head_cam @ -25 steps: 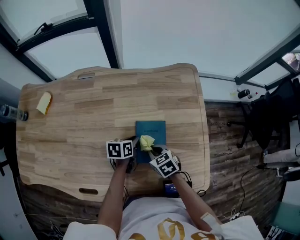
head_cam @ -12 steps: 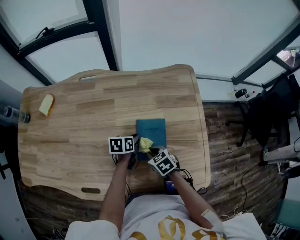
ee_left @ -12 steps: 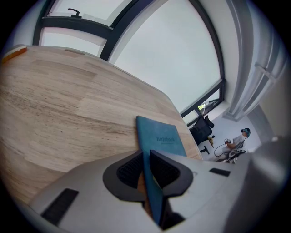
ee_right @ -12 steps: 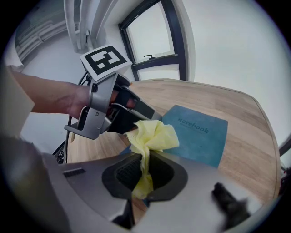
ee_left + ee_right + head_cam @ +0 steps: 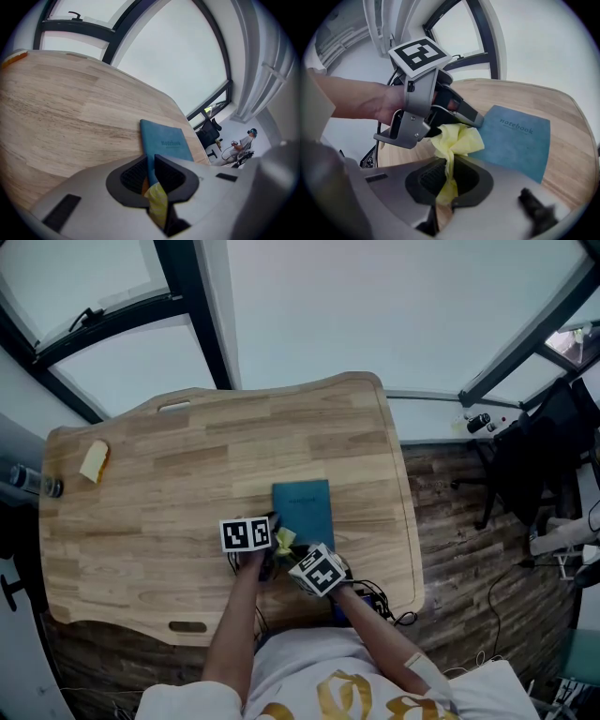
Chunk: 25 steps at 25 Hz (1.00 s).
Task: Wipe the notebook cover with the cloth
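Observation:
A teal notebook (image 5: 302,510) lies flat on the wooden table (image 5: 169,474), its cover up and marked "notebook" (image 5: 518,140). My left gripper (image 5: 270,542) is shut on the notebook's near left corner (image 5: 168,143), and the edge runs in between its jaws (image 5: 151,163). My right gripper (image 5: 450,174) is shut on a crumpled yellow cloth (image 5: 457,139). That cloth (image 5: 284,540) rests at the notebook's near left corner, right against the left gripper's fingertips (image 5: 476,120). Part of the cloth (image 5: 158,204) shows under the left jaws.
A yellow sponge-like piece (image 5: 94,462) and a bottle (image 5: 33,482) sit at the table's far left. The table's near edge has a handle slot (image 5: 187,626). A dark chair (image 5: 534,465) and cables stand on the floor at the right. Windows lie beyond the table.
My right gripper has drawn the cloth back over the cover toward the notebook's near left corner. The left gripper has stayed at that corner.

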Motion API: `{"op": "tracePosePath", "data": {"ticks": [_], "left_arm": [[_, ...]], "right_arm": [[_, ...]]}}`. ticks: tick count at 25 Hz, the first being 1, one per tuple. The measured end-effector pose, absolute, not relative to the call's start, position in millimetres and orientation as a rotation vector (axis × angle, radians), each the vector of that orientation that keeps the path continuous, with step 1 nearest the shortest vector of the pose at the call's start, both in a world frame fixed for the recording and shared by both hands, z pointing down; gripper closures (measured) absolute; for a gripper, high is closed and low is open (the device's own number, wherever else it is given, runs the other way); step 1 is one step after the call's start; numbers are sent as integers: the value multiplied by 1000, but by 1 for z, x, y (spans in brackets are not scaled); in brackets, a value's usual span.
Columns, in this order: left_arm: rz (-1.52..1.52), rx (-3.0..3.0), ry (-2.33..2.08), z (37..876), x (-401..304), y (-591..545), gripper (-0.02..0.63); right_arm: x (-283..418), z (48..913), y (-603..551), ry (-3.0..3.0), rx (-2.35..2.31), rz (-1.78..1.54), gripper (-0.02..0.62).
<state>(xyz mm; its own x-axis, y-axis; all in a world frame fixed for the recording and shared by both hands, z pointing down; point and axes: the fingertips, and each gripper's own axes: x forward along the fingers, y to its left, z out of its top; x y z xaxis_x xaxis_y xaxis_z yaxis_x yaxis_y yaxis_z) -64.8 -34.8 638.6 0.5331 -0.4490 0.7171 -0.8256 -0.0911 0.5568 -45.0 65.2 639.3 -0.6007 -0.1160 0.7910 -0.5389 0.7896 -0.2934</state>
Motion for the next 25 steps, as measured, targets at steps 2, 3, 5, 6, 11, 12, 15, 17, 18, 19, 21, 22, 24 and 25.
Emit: {"op": "tracePosePath", "data": {"ticks": [2, 3, 5, 6, 11, 12, 15, 17, 18, 19, 21, 22, 24, 25], "left_arm": [[449, 1722, -1072, 639, -65, -35, 548], [449, 1721, -1071, 639, -65, -35, 548], [449, 1721, -1071, 639, -65, -35, 548], [448, 1721, -1071, 639, -65, -35, 548], [446, 1723, -1068, 639, -65, -35, 548], [447, 1725, -1068, 639, -65, -35, 548], [446, 1726, -1068, 639, -65, -35, 548], [446, 1723, -1068, 639, -65, -35, 548], [445, 1723, -1068, 639, -65, -35, 548], [446, 1723, -1068, 639, -65, -35, 548], [447, 1724, -1069, 638, -65, -35, 548], [447, 1724, -1069, 638, -64, -35, 548], [447, 1724, -1070, 638, -64, -35, 548], [447, 1724, -1070, 638, -65, -35, 548]], "right_arm": [[-46, 638, 67, -2151, 472, 665, 558], [-46, 637, 68, -2148, 466, 672, 558], [-46, 637, 68, -2155, 466, 677, 558], [-46, 638, 66, -2166, 472, 674, 558], [-43, 638, 66, -2185, 483, 688, 558], [-42, 637, 67, -2182, 482, 688, 558], [-38, 637, 66, -2175, 486, 685, 558], [-32, 638, 65, -2171, 501, 691, 558], [-29, 639, 64, -2169, 509, 695, 558], [-26, 639, 63, -2168, 518, 699, 558], [-19, 638, 60, -2164, 537, 706, 558], [-15, 638, 59, -2160, 545, 709, 558], [-7, 637, 57, -2155, 557, 710, 558], [-3, 637, 56, -2153, 562, 708, 558]]}}
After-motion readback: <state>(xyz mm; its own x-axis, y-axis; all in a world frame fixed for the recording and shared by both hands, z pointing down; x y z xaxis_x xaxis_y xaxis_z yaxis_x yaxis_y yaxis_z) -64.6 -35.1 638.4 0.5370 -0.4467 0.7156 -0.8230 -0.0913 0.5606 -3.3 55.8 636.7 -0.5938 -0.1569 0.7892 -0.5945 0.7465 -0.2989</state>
